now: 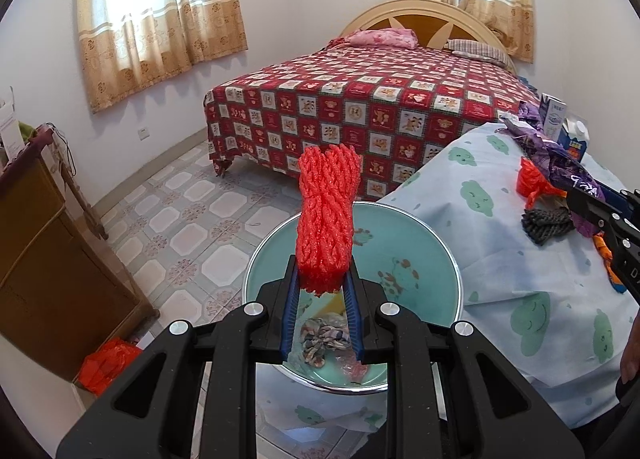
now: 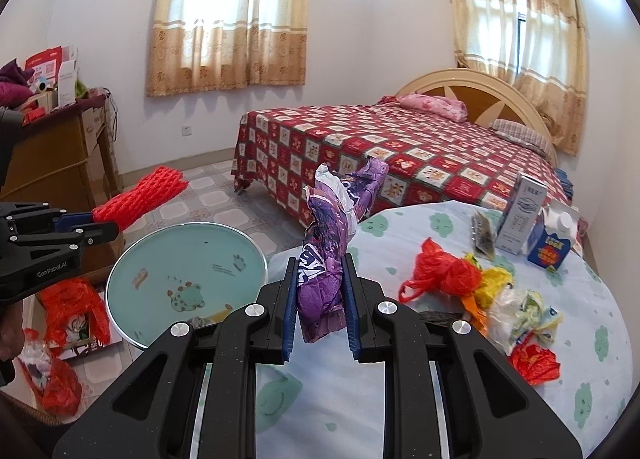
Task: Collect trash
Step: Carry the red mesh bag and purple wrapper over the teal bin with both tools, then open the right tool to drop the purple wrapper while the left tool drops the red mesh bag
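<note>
- Left gripper [image 1: 323, 283]: closed on the lower end of a red foam-net fruit sleeve [image 1: 326, 215]. The sleeve's long axis runs straight out from the jaws, its free end pointing away from the hand.
- Receptacle: a round pale-green enamel basin with a metal rim [image 1: 459, 291] sits beside the table with the cloud-print cloth [image 1: 500, 259], lower than its top. It already holds some crumpled scraps.
- Deciding relation: in the left wrist view the clamped end of the sleeve lies over the basin's interior, while the free end reaches past the far rim. On release the sleeve would probably fall in, though overhang is a risk; depth is poorly judged through the fisheye.
- Right gripper [image 2: 320, 287]: clamped on a crumpled purple foil wrapper [image 2: 336, 219], standing upright out of the jaws. It hangs over the table edge; the basin lies to its left and below.
- Nearer hand: the left. The right must cross leftward to reach the basin.
- Remaining trash: red, yellow and clear plastic bags [image 2: 472, 283] lie on the table, well right of the basin.
</note>
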A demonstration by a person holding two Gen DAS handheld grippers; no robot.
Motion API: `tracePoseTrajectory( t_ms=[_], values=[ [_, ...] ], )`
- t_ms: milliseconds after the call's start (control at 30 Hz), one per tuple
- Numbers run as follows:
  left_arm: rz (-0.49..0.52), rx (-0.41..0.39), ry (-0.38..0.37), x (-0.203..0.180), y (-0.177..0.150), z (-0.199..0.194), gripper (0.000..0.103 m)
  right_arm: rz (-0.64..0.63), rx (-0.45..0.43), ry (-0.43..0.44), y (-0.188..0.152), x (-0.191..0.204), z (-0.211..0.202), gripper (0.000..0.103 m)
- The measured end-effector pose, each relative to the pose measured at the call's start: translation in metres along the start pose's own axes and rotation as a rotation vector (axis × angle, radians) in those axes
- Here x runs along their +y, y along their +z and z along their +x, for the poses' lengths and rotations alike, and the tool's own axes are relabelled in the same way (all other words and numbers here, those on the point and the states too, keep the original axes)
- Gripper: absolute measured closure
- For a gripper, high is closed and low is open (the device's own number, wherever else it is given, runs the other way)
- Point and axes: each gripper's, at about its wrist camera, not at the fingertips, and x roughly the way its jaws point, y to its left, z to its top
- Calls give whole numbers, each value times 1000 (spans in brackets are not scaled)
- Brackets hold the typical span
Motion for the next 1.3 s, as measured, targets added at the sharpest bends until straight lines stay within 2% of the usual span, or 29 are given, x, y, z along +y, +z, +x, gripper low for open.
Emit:
tracePoseTrajectory(
  t_ms=[600,1200,1267,1300],
  values=[
    [-58,27,41,27,-1,13,81,-60,16,72,10,41,19,82],
    [-80,30,42,33,0,15,79,-112,39,138,11,70,30,81],
    [-78,27,25,32,0,15,79,-117,38,148,10,71,32,77],
    [-75,27,23,30,0,15,73,-126,35,151,9,72,32,74]
  ],
)
